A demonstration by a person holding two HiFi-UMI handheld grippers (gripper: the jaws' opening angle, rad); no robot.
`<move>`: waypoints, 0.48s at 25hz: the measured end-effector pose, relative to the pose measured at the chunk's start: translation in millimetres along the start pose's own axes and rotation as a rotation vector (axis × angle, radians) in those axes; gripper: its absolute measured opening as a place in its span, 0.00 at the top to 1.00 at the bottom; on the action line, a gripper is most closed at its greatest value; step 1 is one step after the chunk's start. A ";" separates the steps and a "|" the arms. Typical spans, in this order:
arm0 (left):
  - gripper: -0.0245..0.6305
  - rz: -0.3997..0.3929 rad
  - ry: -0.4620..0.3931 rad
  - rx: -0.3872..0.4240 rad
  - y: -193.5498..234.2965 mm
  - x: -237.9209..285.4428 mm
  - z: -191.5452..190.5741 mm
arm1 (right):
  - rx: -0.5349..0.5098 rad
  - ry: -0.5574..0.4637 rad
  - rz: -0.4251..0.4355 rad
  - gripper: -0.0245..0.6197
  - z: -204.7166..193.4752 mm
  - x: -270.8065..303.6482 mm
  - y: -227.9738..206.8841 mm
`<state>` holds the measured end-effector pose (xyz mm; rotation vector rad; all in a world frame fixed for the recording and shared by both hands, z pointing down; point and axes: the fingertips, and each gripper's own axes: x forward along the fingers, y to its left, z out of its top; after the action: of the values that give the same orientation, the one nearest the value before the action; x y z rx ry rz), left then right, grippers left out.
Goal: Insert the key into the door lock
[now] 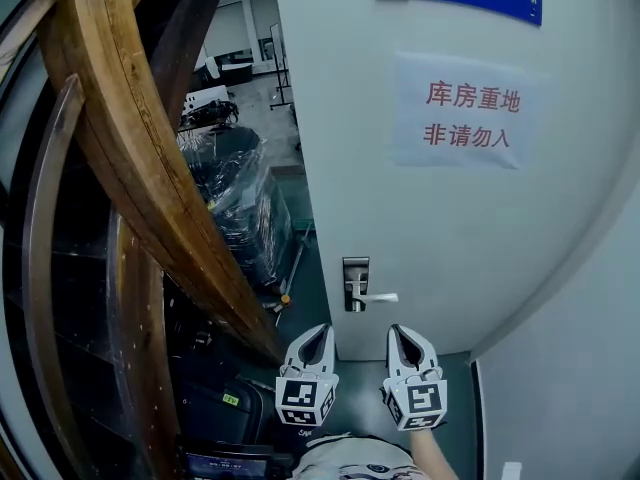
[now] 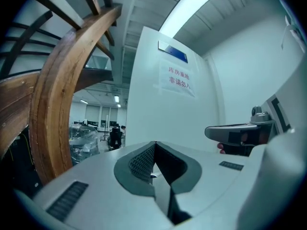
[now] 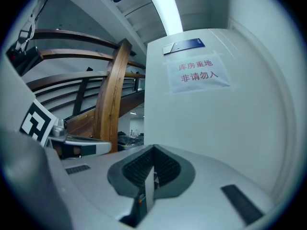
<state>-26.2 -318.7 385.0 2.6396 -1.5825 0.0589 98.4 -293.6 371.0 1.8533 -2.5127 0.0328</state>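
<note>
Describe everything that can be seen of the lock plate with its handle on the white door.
The lock plate is a narrow upright rectangle, dark grey, metal by its look, on the white door close to its left edge. A pale silver lever handle comes out of its lower part and points right, about level. Finer detail is too small to make out. Nothing touches it: the left gripper and the right gripper are lower in the head view, apart from it.
</note>
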 end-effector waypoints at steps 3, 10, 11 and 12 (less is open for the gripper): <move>0.96 -0.005 -0.009 0.004 -1.1 2.0 3.0 | 0.005 0.002 0.007 0.95 -0.1 2.5 2.2; 0.96 -0.018 -0.013 0.003 -2.7 5.9 5.7 | 0.016 -0.001 0.013 0.95 -0.7 6.9 3.8; 0.96 -0.020 -0.012 0.003 -3.1 6.5 5.4 | 0.018 0.001 0.011 0.95 -1.3 7.4 2.8; 0.96 -0.021 -0.012 0.003 -3.5 6.9 4.9 | 0.017 0.004 0.007 0.95 -2.1 7.6 1.8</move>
<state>-19.8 -323.5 380.4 2.6635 -1.5593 0.0450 94.4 -300.3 373.3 1.8487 -2.5241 0.0578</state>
